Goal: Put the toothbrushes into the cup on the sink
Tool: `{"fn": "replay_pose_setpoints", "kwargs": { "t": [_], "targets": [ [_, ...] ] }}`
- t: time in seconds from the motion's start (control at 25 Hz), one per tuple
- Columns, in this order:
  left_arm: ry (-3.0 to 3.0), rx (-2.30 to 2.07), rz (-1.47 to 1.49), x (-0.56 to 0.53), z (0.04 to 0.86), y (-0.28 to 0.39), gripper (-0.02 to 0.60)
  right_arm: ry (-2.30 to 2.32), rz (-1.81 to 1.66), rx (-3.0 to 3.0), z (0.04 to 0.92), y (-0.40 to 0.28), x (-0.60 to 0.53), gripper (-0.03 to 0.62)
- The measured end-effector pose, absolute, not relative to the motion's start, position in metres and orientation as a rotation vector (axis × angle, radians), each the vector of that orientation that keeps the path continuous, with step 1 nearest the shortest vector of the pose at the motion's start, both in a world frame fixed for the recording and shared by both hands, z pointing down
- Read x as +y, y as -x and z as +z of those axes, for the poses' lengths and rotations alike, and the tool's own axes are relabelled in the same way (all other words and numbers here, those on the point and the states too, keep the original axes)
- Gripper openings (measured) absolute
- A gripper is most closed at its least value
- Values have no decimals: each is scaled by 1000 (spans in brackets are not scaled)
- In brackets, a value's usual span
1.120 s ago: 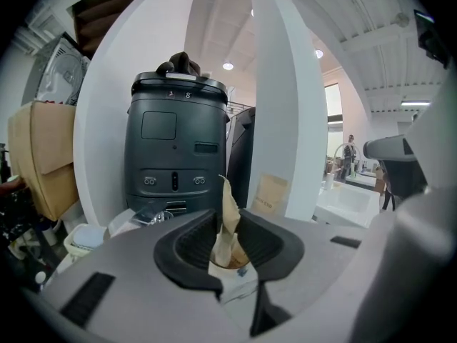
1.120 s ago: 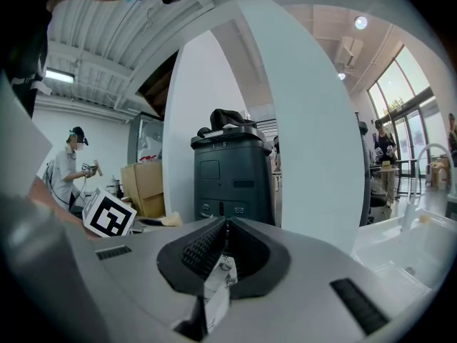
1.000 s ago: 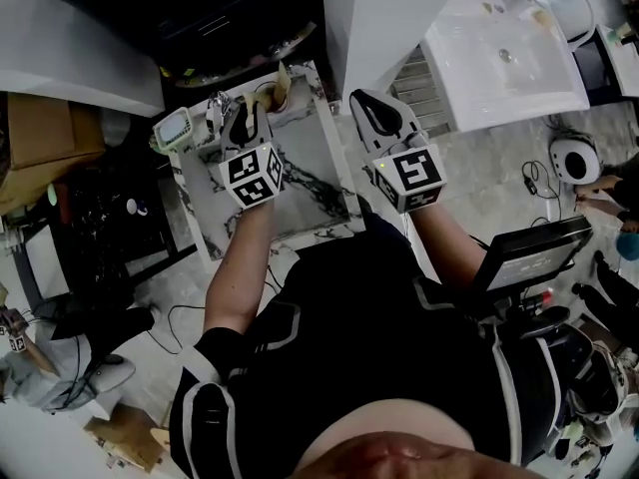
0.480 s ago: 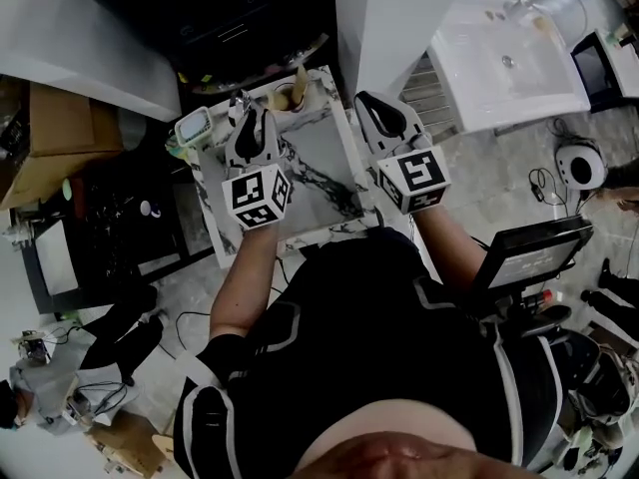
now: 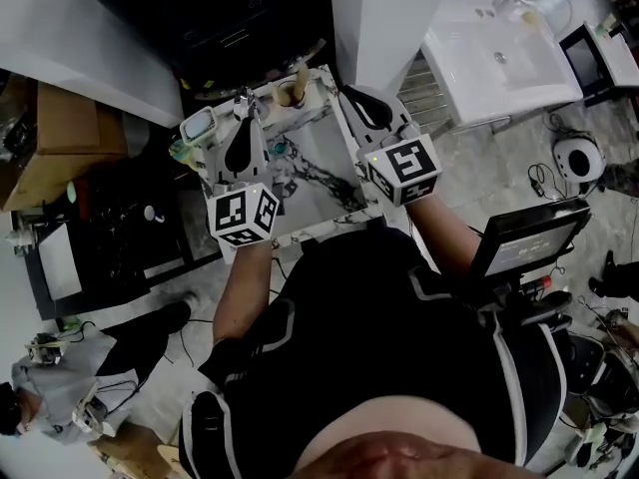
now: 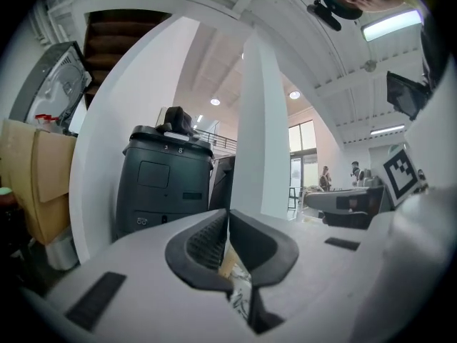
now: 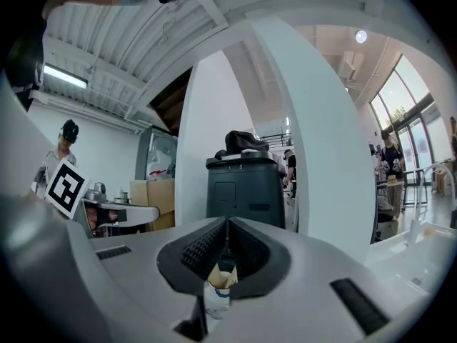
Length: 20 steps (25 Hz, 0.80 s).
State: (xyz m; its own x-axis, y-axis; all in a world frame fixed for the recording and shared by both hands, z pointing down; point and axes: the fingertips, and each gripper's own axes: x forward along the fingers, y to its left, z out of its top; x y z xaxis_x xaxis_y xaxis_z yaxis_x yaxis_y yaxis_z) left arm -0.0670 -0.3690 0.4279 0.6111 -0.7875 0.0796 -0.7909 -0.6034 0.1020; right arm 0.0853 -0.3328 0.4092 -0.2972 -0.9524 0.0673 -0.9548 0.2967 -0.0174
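Left gripper [image 5: 245,120], right gripper [image 5: 351,98], jaws together, empty, cup [image 5: 289,94] between their tips, on sink [image 5: 321,140]

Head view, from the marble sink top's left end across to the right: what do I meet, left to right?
pale green container → left hand-held gripper → cup → right hand-held gripper → white basin

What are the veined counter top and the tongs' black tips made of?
The counter top looks like marble or a marble-print surface: white with dark veins. The pads of the left tongs seem matte black rubber, given their ribbed faces.
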Motion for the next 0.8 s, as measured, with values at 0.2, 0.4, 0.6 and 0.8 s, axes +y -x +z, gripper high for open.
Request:
{"fn": "replay_pose_setpoints", "kwargs": {
  "t": [0.2, 0.4, 0.6, 0.8],
  "targets": [
    [-2728, -1339, 14, -363, 409, 85, 6, -1810, 72, -2496, 403, -76, -332, 29],
    [-2689, -1359, 11, -360, 402, 100, 6, -1748, -8, -2490, 401, -65, -333, 29],
    [-2690, -1342, 8, -333, 408, 117, 6, -1761, -16, -2485, 400, -45, -311, 27],
    [-2713, -1318, 9, -329, 405, 116, 5, -1770, 36, -2511, 397, -45, -314, 24]
  ]
}}
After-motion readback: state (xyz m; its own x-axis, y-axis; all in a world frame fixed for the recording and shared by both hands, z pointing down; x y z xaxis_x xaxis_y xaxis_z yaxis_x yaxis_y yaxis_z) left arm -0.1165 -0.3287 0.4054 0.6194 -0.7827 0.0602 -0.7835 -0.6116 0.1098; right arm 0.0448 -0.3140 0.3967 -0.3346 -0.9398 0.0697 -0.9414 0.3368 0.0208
